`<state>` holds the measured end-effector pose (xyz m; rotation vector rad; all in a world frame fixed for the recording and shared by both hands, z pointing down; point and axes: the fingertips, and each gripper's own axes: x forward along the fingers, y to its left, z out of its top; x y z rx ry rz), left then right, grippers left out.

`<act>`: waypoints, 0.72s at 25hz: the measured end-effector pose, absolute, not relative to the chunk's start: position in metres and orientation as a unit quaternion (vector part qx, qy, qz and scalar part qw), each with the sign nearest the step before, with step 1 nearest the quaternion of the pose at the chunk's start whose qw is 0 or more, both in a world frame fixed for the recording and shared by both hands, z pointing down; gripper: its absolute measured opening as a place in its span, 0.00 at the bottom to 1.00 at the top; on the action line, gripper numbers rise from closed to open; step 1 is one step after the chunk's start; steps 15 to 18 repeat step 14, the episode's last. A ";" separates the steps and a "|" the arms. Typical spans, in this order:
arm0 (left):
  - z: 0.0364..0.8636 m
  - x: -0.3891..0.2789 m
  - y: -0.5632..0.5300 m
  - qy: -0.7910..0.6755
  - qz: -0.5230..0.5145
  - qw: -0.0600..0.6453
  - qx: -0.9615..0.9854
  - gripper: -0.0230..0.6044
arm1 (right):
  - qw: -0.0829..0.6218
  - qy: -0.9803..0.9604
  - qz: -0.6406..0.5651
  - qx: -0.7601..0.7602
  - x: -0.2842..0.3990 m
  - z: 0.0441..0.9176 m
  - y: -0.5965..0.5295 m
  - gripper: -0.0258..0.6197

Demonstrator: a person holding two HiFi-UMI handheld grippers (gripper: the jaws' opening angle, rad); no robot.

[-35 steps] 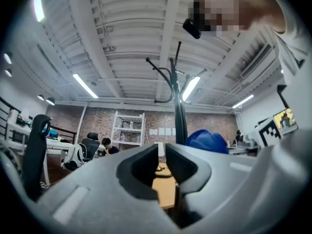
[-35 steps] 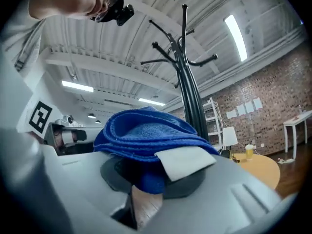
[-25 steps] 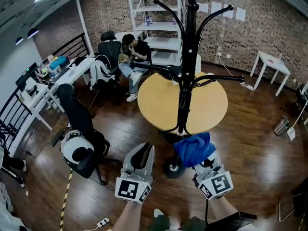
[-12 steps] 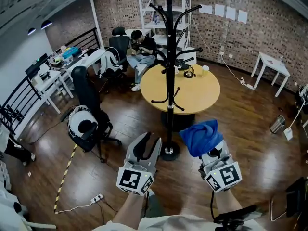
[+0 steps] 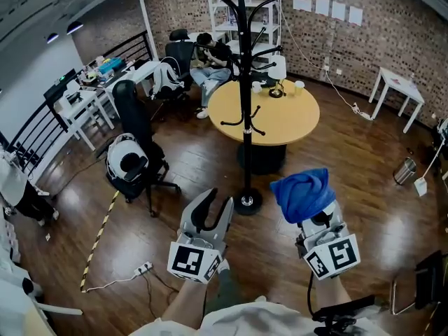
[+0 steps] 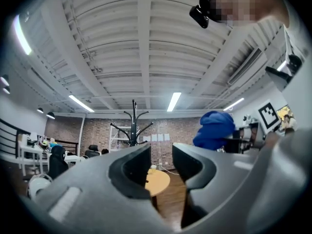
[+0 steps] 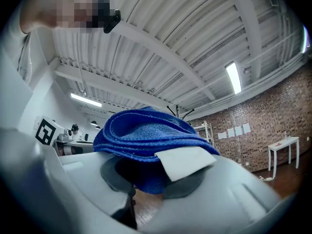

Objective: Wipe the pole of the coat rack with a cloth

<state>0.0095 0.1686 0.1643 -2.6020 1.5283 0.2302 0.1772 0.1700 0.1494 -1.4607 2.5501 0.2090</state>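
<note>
The black coat rack [image 5: 243, 96] stands on the wooden floor in front of the round table, its pole rising from a round base [image 5: 246, 203]; it also shows far off as the coat rack [image 6: 133, 123] in the left gripper view. My right gripper [image 5: 308, 212] is shut on a folded blue cloth [image 5: 302, 192], to the right of the rack's base and apart from the pole. The cloth [image 7: 146, 140] with its white label fills the right gripper view. My left gripper [image 5: 210, 212] stands open and empty, left of the base, the gap showing in the left gripper [image 6: 161, 165] view.
A round yellow table [image 5: 266, 114] stands just behind the rack. Black office chairs [image 5: 136, 166] are to the left, with white desks [image 5: 91, 96] beyond. A seated person [image 5: 210, 61] is at the back near white shelves. A power strip [image 5: 143, 267] lies on the floor.
The view has drawn back from the coat rack, which now looks smaller and farther away. Both grippers sit slightly lower in the frame; the right one still holds the blue cloth.
</note>
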 end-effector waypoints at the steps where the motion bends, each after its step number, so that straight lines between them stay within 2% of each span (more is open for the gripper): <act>1: 0.165 0.008 0.173 0.506 0.074 0.057 -0.857 0.25 | 0.097 0.862 0.071 -0.492 0.176 0.150 0.175 0.19; 18: 0.183 -0.007 0.199 0.512 0.064 0.060 -0.854 0.25 | 0.094 0.874 0.060 -0.472 0.159 0.161 0.202 0.19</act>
